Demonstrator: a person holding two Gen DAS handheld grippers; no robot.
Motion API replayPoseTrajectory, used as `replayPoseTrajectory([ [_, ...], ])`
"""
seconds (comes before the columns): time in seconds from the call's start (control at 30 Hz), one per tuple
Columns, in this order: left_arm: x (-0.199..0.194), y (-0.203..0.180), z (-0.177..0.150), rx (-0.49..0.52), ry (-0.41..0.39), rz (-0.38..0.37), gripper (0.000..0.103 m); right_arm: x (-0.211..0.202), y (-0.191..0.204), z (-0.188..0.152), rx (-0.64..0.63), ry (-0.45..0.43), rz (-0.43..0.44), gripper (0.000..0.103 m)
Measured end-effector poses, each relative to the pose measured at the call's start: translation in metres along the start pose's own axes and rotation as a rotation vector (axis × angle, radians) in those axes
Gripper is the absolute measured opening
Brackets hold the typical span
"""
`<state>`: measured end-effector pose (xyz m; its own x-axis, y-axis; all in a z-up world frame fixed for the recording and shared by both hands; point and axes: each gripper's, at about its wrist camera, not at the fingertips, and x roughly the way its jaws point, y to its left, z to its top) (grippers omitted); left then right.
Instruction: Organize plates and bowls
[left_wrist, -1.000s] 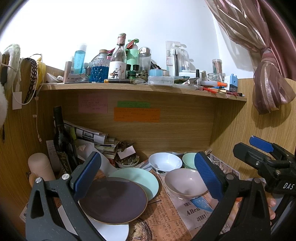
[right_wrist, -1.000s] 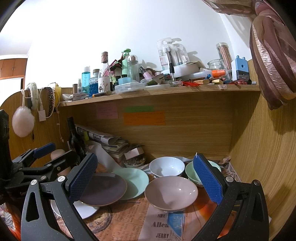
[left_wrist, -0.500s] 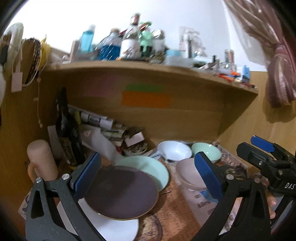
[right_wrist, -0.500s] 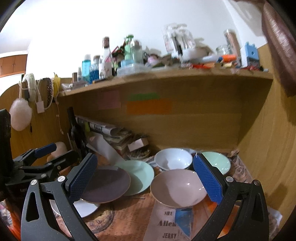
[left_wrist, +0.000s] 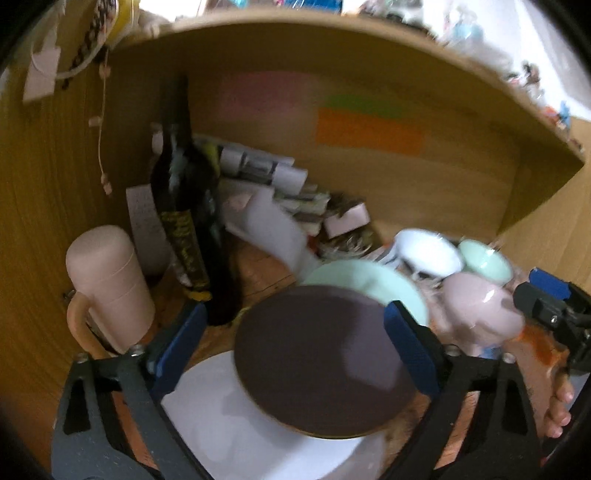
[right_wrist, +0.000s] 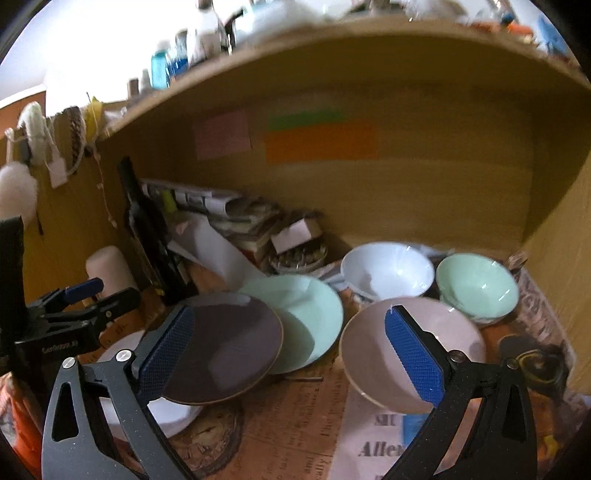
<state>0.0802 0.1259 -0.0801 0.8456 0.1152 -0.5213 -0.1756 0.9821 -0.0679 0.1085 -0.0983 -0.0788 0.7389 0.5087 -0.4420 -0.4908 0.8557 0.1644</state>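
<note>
This is looking like a lived-in home, a cluttered wooden desk nook rather than a proper kitchen. Toiletry and cosmetic bottles are crowding the shelf above, and coloured sticky notes are clinging to the back panel. A fluffy pom-pom and a braided band are hanging off the left side wall. Down below, a dark wine bottle is standing beside a pink lidded mug, with rolled newspapers and small boxes piling up behind. Plates and bowls are sitting on newspaper sheets spread over the desktop.
</note>
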Motion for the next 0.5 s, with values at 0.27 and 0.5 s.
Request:
replayPoseTrajectory([
  [0.27,0.051,0.032,-0.011,0.001,0.173,-0.003,0.071,0.046,0.008,-0.014,0.011,0.159,0.028,0.079],
  [0.5,0.071,0.047,-0.019,-0.007,0.274,-0.045,0.055,0.076,0.013,-0.027,0.015,0.268,0.032,0.061],
])
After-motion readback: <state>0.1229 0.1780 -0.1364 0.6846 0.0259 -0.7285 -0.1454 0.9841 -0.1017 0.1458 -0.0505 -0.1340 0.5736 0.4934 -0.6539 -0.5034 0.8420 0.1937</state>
